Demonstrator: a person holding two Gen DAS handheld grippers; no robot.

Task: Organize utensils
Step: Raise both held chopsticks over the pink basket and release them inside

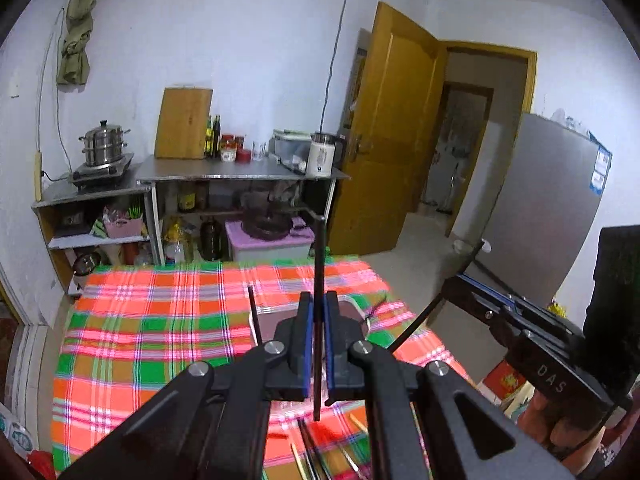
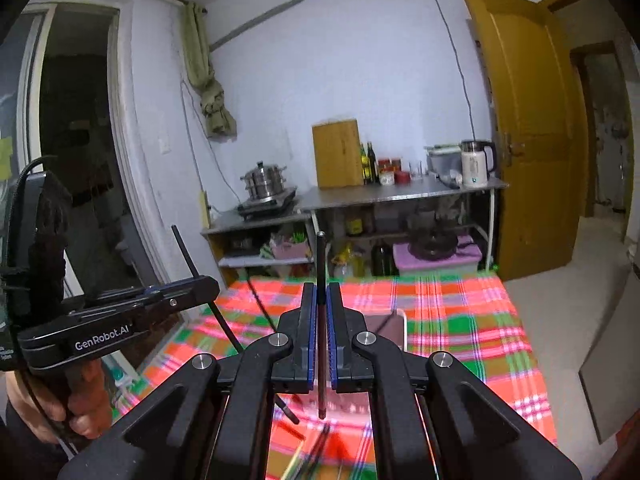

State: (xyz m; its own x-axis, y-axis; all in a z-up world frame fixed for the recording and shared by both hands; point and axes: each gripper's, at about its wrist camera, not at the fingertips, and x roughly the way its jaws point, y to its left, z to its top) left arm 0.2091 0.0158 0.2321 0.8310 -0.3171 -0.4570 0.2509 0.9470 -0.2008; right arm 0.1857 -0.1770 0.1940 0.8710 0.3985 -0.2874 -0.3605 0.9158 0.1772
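My left gripper [image 1: 318,300] is shut on a dark chopstick [image 1: 319,256] that stands upright between its blue pads, above the plaid-covered table [image 1: 160,320]. My right gripper [image 2: 321,292] is shut on another dark chopstick [image 2: 320,256], also upright. Each gripper shows in the other's view: the right gripper [image 1: 472,280] with its chopstick at the right, the left gripper [image 2: 200,280] at the left. A tray [image 1: 352,308] lies on the cloth behind the left gripper, with a dark chopstick [image 1: 254,316] leaning in it. Several loose chopsticks [image 1: 316,452] lie on the cloth under the grippers.
Behind the table stand metal shelves [image 1: 240,176] with a steamer pot [image 1: 104,148], a cutting board, bottles and a kettle [image 1: 322,156]. An open wooden door [image 1: 384,140] and a grey refrigerator [image 1: 548,208] are at the right. A purple box [image 1: 272,240] sits on the floor.
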